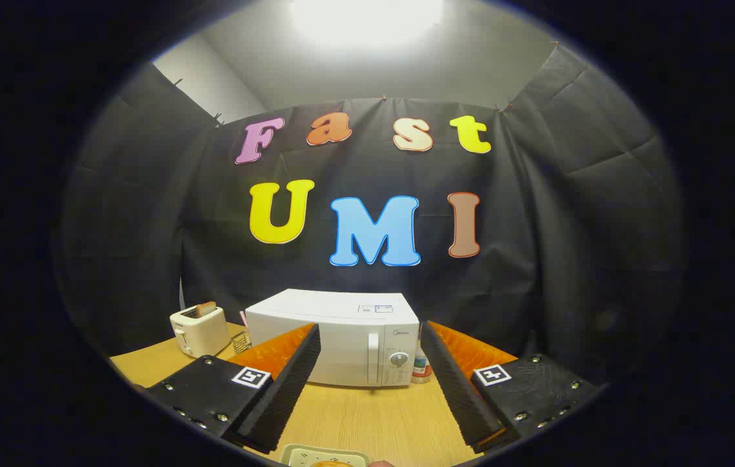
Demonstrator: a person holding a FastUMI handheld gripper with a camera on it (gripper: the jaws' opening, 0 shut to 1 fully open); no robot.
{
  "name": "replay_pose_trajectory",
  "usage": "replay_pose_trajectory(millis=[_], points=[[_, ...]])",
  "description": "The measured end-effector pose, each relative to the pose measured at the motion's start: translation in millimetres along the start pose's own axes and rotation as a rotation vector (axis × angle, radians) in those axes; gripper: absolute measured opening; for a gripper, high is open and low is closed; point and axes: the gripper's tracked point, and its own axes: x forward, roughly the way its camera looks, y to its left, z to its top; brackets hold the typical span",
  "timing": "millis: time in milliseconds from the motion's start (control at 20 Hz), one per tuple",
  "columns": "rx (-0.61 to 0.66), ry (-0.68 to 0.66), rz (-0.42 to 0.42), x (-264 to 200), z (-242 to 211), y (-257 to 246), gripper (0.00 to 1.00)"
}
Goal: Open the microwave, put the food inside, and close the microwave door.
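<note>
My fingers (370, 383) spread wide with nothing between them, above the wooden table (367, 415), white microwave (341, 337) beyond them with its door closed, plate of food (325, 458) just below my fingers at the near edge, toaster (198, 329) left of the microwave, bottle (420, 367) at its right side

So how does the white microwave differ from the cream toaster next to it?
The white microwave is a wide, large box; the cream toaster is far smaller and narrower. The microwave's door is shut, while the toaster's top slot holds a slice. The microwave sits beyond the open fingers; the toaster stands off to their side. Both rest on the wooden table.
</note>
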Motion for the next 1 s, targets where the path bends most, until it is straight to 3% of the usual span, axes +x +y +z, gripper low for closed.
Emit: replay_pose_trajectory(millis=[1000], points=[[0.007,0.002,-0.003,8,-7,-14,0.98]])
